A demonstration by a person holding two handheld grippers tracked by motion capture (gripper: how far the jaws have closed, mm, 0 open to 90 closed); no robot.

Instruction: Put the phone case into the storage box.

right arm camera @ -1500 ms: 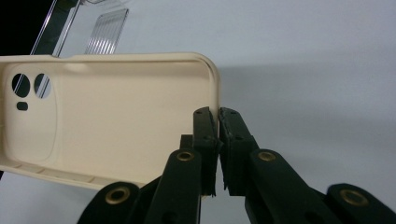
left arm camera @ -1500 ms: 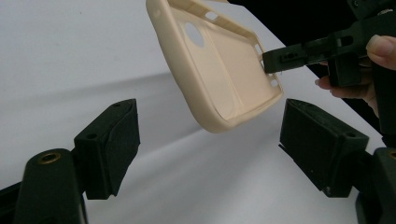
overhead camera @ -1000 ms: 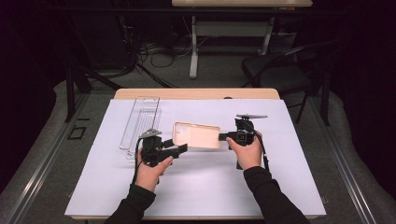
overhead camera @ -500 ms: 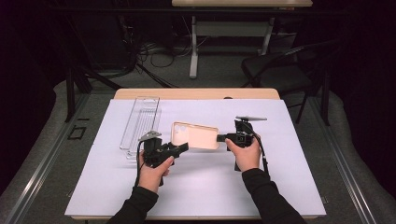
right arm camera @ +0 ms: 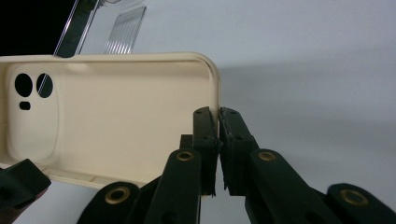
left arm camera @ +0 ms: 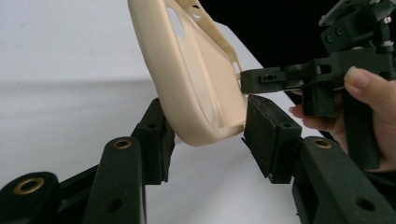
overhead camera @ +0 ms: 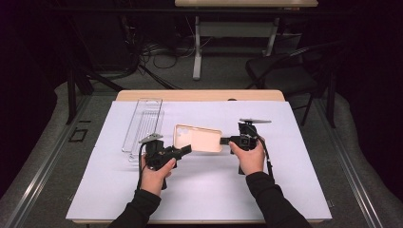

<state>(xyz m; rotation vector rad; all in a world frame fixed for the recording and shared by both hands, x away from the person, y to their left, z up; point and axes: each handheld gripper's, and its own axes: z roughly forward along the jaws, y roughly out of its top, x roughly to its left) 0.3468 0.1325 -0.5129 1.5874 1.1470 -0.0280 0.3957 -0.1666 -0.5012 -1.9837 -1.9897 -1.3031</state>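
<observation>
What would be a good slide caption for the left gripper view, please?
Left claw closing around the corner of a beige phone case that the right claw pinches by its rim.

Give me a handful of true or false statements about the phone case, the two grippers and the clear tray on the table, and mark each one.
1. The right gripper has its jaws shut on the end wall of the beige phone case. True.
2. The phone case lies flat on the table. False: it is held up off the white table cover, tilted in the left gripper view.
3. The left gripper has the case's corner between its jaws, which have just been closing. True.
4. The case's camera cutouts sit at the end that the right gripper holds. False: they are at the far end from it.
5. The clear tray lies to the right of the right gripper in the high view. False: it lies on the left, beyond the left gripper.
</observation>
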